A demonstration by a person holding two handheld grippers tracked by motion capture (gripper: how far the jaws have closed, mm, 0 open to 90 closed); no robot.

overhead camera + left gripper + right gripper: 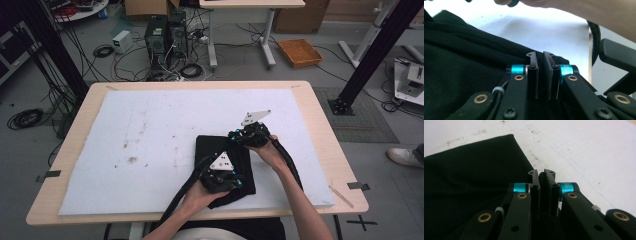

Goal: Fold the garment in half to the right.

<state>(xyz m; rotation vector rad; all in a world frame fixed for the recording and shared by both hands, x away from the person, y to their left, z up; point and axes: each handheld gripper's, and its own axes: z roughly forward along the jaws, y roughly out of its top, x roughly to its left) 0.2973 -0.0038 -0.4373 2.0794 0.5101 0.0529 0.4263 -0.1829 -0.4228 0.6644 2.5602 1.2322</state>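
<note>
Black cloth point(220, 150) folded on the white mat point(150, 130): left gripper point(220, 181) clamped on its 6 o'clock edge, right gripper point(248, 135) on its 1 o'clock corner.

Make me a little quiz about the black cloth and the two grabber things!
1. True or false: the black cloth lies folded on the white mat.
2. Which gripper sits at the cloth's far edge: A left gripper, B right gripper?
3. Fill in: in both gripper views the jaws stand nearly ____.

Key: 1 true. 2 B. 3 shut.
</note>
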